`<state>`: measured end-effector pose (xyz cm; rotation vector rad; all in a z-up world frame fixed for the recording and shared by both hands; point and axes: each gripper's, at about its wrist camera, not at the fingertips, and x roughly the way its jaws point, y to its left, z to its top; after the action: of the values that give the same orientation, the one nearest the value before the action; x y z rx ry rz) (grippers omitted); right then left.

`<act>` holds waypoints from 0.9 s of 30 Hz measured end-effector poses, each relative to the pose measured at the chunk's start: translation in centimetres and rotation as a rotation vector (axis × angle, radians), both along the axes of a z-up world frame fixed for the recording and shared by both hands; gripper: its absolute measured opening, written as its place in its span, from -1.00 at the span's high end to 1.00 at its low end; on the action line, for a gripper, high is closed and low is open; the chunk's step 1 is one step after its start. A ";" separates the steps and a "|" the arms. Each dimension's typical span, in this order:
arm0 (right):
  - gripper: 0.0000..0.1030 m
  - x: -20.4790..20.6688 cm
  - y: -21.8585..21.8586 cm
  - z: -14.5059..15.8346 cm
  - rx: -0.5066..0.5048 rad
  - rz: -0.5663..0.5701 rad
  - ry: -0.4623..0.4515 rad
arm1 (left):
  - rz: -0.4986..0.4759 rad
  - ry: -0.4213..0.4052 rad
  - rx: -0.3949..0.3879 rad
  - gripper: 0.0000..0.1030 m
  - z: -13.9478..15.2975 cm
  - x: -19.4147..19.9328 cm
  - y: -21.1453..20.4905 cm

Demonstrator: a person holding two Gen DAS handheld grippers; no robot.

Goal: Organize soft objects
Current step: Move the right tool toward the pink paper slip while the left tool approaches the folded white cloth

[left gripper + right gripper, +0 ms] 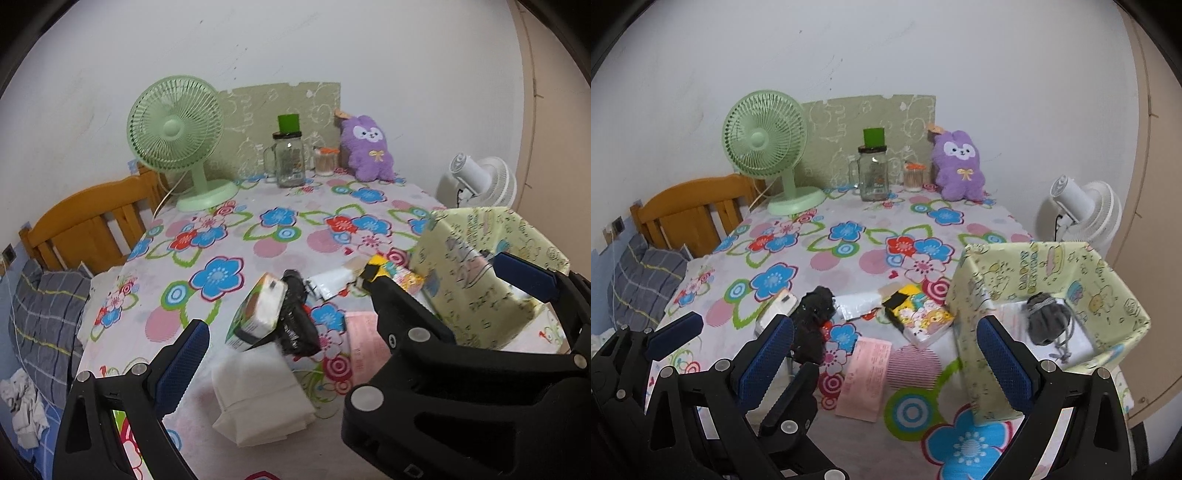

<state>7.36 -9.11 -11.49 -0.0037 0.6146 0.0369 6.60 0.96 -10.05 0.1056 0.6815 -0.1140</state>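
Observation:
A pale yellow patterned box [1049, 273] stands at the table's right front, open at the top, with a grey drawstring pouch [1043, 323] inside. It also shows in the left wrist view [480, 273]. A black crumpled soft item [295, 317] lies mid-table beside a green-and-white tissue pack [258, 314]; the black item shows in the right wrist view too [814, 325]. A white folded cloth [258, 398] lies nearest. A yellow cartoon pack [918, 314] and a white wrapper [855, 304] lie near the box. My left gripper [362, 332] is open and empty above these. My right gripper [886, 354] is open and empty beside the box.
A green desk fan [764, 147], a glass jar [873, 171], a small toothpick jar [913, 177] and a purple plush toy [958, 166] stand along the back. A pink paper slip [866, 376] lies flat at the front. A white fan [1082, 210] and a wooden bed frame [694, 206] flank the table.

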 end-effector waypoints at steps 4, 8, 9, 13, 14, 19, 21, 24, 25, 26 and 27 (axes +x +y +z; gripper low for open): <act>-0.96 0.6 0.5 -1.1 0.000 0.011 0.021 | 0.023 0.026 0.000 -0.92 -1.1 0.4 0.7; -0.96 1.1 1.0 -2.3 0.004 0.016 0.043 | 0.056 0.047 -0.012 -0.92 -2.1 0.5 1.3; -0.96 1.3 1.1 -2.6 0.003 0.018 0.051 | 0.064 0.053 -0.019 -0.92 -2.4 0.6 1.4; -0.96 1.8 1.5 -3.7 -0.006 0.024 0.074 | 0.090 0.084 -0.038 -0.92 -3.6 0.9 1.9; -0.96 1.9 1.6 -4.0 -0.010 0.023 0.080 | 0.098 0.088 -0.037 -0.92 -3.8 1.0 2.0; -0.96 2.5 1.6 -5.1 -0.012 0.022 0.106 | 0.162 0.076 -0.055 -0.92 -4.9 1.1 2.9; -0.96 2.6 1.8 -5.5 -0.018 0.027 0.112 | 0.174 0.096 -0.059 -0.92 -5.5 1.5 3.2; -0.96 2.9 2.0 -6.4 -0.027 0.033 0.132 | 0.186 0.124 -0.055 -0.92 -6.4 1.7 3.5; -0.96 3.0 2.0 -6.7 -0.025 0.034 0.141 | 0.188 0.133 -0.055 -0.92 -6.7 1.8 3.5; -0.96 3.2 2.1 -7.0 -0.022 0.034 0.152 | 0.191 0.144 -0.055 -0.92 -7.0 2.0 3.6; -0.95 3.4 2.1 -7.3 -0.019 0.033 0.162 | 0.195 0.150 -0.054 -0.92 -7.2 2.2 3.6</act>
<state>10.73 -7.04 -18.80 -0.0293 0.7770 0.0639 8.78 4.52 -17.26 -0.0220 0.8344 0.0472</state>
